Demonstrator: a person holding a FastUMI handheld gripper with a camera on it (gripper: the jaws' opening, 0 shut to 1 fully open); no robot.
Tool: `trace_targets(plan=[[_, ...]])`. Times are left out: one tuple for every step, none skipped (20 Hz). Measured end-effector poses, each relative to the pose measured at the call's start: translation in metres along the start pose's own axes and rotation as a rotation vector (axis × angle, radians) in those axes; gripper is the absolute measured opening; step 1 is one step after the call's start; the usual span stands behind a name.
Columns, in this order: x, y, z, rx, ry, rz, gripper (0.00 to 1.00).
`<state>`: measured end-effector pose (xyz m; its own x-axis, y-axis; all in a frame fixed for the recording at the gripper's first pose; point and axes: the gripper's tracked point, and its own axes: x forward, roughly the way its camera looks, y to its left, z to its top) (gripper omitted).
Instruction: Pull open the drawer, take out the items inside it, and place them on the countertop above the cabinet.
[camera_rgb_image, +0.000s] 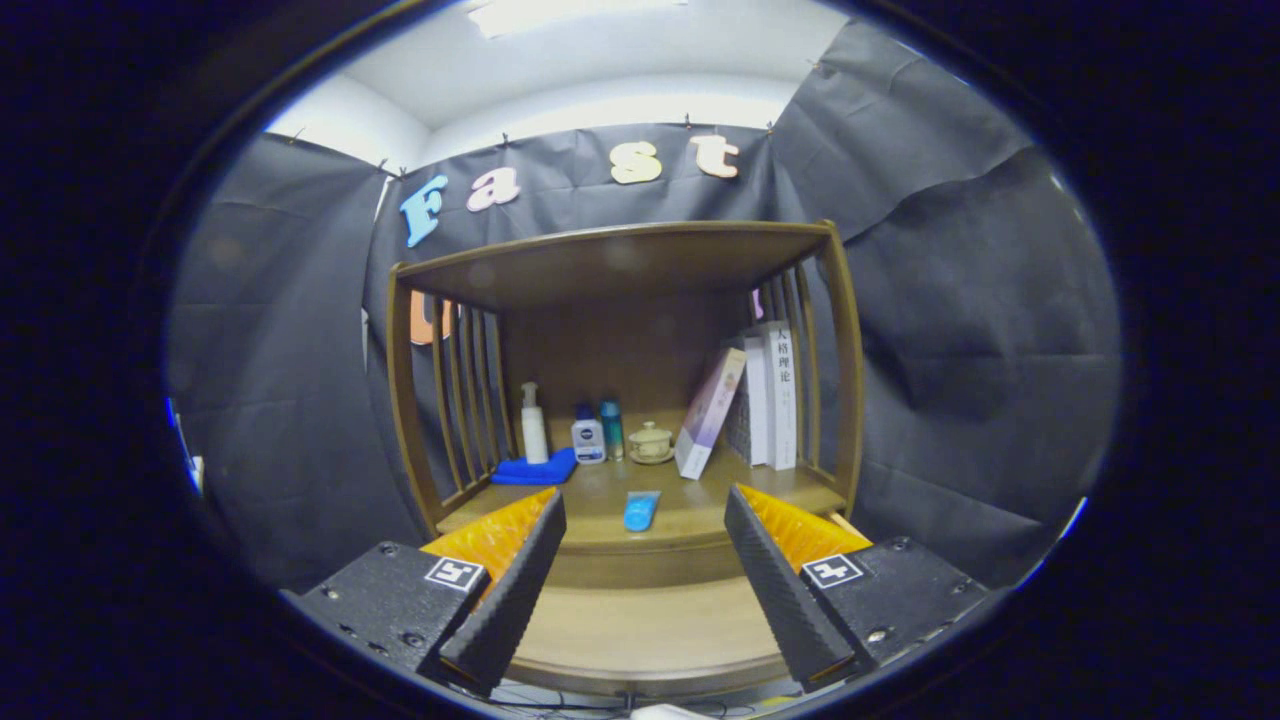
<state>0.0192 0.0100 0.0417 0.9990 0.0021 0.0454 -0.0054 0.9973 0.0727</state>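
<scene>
A: The wooden cabinet (620, 262) stands in the centre of the frame, with its worktop (690, 505) just beyond the fingers. Right of centre are the books (770, 395); left of centre are a pump bottle (533, 425) on a blue cloth (535, 469), two small bottles (598, 433) and a lidded cup (651, 441).

B: And the gripper (645, 575)?

A: It is released, fingers wide apart, grasping nothing. A small blue item (641, 510) lies on the worktop ahead, between them.

B: The drawer?

A: The wood panel (650, 625) low in the frame is perhaps its front; I cannot tell if it is open. I see no handle, so I think the fingers may slip off, or bump the blue item.
</scene>
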Motion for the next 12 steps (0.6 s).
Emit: trace_targets(plan=[[-0.007,0.000,-0.010,-0.017,0.006,0.002,1.00],[-0.011,0.001,-0.023,-0.034,0.009,0.004,1.00],[-0.017,0.001,-0.035,-0.051,0.014,0.004,1.00],[-0.023,0.000,-0.047,-0.069,0.020,-0.003,1.00],[-0.028,0.000,-0.061,-0.085,0.028,-0.008,1.00],[-0.032,0.000,-0.073,-0.094,0.040,-0.012,1.00],[-0.038,0.002,-0.085,-0.096,0.052,-0.010,1.00],[-0.043,0.004,-0.096,-0.095,0.062,-0.010,1.00],[-0.047,0.004,-0.105,-0.091,0.068,-0.011,1.00],[-0.050,0.005,-0.115,-0.091,0.070,-0.012,1.00],[-0.054,0.005,-0.124,-0.092,0.075,-0.016,1.00],[-0.056,0.005,-0.133,-0.094,0.081,-0.019,1.00]])
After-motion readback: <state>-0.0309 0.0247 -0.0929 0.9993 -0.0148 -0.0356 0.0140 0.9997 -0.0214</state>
